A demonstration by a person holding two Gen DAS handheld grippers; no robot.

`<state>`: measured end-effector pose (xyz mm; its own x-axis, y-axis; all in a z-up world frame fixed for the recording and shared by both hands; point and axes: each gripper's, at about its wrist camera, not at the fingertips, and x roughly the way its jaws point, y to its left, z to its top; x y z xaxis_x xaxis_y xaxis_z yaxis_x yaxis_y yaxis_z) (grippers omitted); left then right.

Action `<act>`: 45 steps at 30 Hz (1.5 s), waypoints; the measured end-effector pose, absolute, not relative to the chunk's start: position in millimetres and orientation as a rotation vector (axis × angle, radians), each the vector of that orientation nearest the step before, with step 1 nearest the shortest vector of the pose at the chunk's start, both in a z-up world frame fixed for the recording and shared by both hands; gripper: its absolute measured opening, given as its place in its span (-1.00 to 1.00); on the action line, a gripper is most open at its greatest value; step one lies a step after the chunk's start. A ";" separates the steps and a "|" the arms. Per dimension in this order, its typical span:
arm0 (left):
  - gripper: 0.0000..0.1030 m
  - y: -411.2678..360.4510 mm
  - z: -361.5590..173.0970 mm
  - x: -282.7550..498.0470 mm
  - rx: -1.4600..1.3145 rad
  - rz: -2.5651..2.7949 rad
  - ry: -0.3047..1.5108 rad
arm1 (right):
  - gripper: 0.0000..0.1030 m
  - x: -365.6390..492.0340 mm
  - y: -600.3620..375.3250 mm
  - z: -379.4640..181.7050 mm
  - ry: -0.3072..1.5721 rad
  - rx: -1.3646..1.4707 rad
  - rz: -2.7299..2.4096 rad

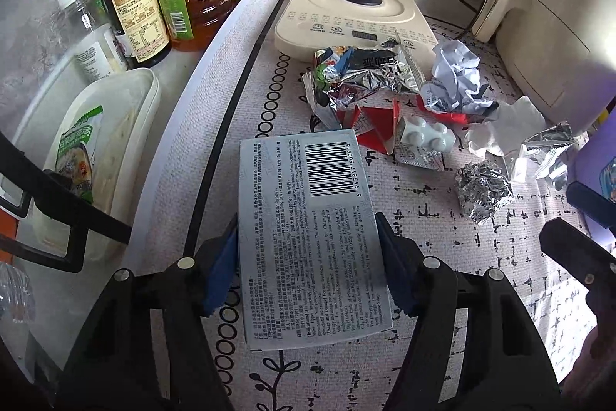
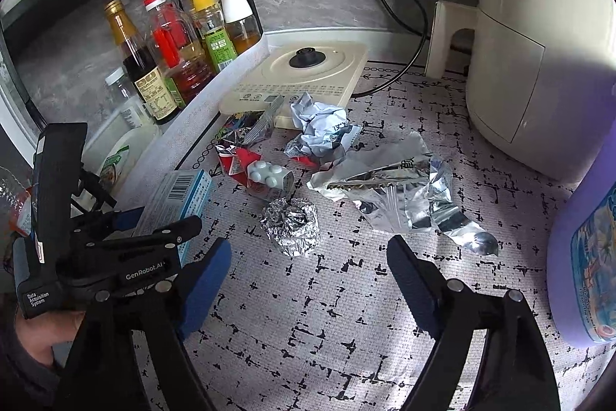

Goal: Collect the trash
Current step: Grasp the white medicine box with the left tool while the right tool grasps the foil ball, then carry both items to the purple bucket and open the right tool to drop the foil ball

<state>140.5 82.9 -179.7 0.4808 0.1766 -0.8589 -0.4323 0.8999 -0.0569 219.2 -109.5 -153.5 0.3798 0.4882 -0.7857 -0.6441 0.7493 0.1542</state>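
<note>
- The left gripper (image 1: 308,260) clamps a medicine box (image 1: 308,218); its barcode reads 6943297600413
- The right gripper (image 2: 308,272), "GenRobot.AI" printed nearby, gapes empty just before the foil ball (image 2: 290,226); crumpled wrappers (image 2: 385,191) lie beyond

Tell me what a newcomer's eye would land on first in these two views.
First, the grey medicine box with its barcode, lying on the patterned mat between the left gripper pads. Next, the litter beyond it: a crumpled foil ball, silver wrappers and balled paper. The right gripper hovers open, empty, near the foil ball.
</note>
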 end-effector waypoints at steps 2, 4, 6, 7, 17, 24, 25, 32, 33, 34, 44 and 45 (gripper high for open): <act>0.28 82.7 -176.6 142.9 -0.275 0.373 0.997 | 0.41 223.2 -105.5 -157.9 0.949 -0.184 0.737; 0.28 82.3 -175.5 143.9 -0.278 0.364 0.994 | 0.33 228.3 -100.2 -163.4 0.969 -0.179 0.746; 0.28 82.8 -175.2 146.2 -0.276 0.358 0.992 | 0.29 233.2 -94.4 -168.1 0.982 -0.177 0.752; 0.29 83.2 -175.2 147.2 -0.274 0.357 0.992 | 0.29 235.3 -91.3 -169.9 0.985 -0.177 0.755; 0.29 82.6 -163.3 141.5 -0.283 0.328 0.953 | -0.32 227.4 -78.3 -165.7 0.970 -0.209 0.824; 0.29 67.0 -140.7 134.6 -0.253 0.292 0.904 | -0.33 208.8 -102.2 -141.4 0.917 -0.167 0.798; 0.29 63.7 -136.8 133.3 -0.245 0.286 0.896 | -0.33 206.5 -106.7 -136.8 0.905 -0.158 0.792; 0.29 40.0 -104.6 129.3 -0.181 0.236 0.826 | -0.32 193.4 -142.7 -99.3 0.819 -0.092 0.748; 0.29 36.9 -100.2 129.6 -0.176 0.229 0.818 | -0.32 191.6 -148.0 -94.0 0.805 -0.085 0.741; 0.29 33.8 -95.7 130.1 -0.170 0.222 0.811 | -0.32 190.7 -153.6 -88.9 0.793 -0.076 0.733; 0.29 -9.1 -55.7 137.8 -0.090 0.109 0.728 | -0.32 178.9 -207.6 -47.8 0.685 0.005 0.631; 0.29 -14.3 -51.8 139.5 -0.081 0.093 0.720 | -0.32 177.8 -213.1 -44.6 0.675 0.012 0.618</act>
